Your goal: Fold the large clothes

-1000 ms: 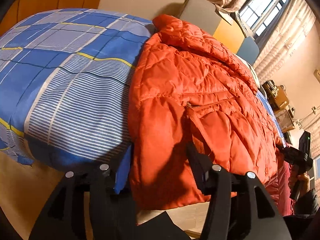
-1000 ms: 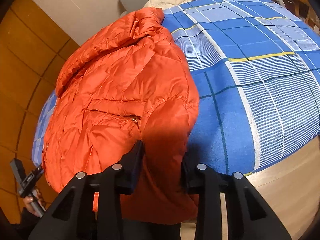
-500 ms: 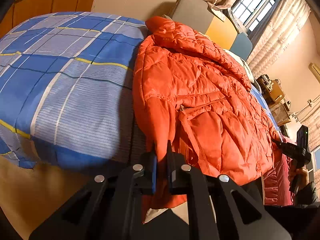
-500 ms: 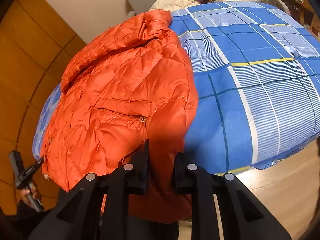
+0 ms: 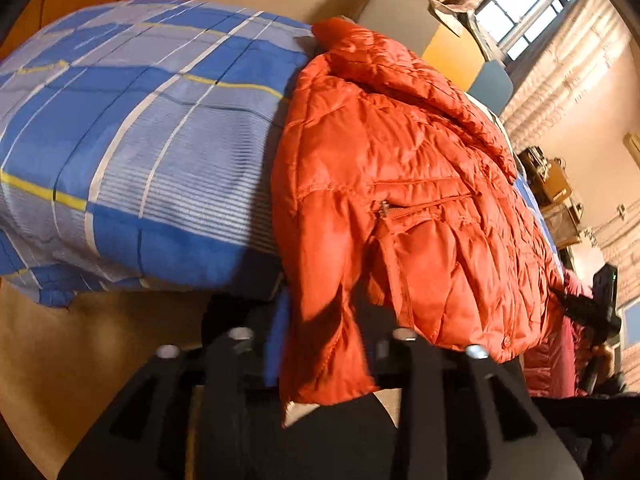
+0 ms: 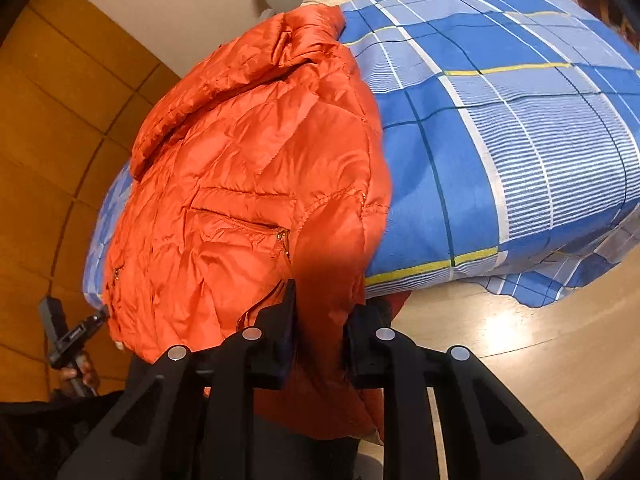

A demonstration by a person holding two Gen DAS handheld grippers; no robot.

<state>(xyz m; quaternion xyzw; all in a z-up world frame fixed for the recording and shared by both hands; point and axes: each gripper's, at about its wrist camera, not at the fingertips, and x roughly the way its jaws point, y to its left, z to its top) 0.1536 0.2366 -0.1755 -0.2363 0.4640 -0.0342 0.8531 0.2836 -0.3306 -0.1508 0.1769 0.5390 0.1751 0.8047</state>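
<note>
Left wrist view shows the quilted orange puffer jacket (image 5: 400, 200) lying on a bed under a blue checked cover with white and yellow stripes (image 5: 140, 140), its hem hanging over the bed edge toward 6 o'clock. The left tongs (image 5: 320, 320) have just been opening; the jacket's drooping corner sits between the parted fingers, and whether the pads still press it I cannot tell. At 4 o'clock the right tongs (image 5: 592, 308) appear by the far hem. In the right wrist view the right tongs (image 6: 320, 316) have also just widened, with a thick fold of jacket (image 6: 260, 180) filling the gap between both pads above the wooden floor (image 6: 520, 360).
</note>
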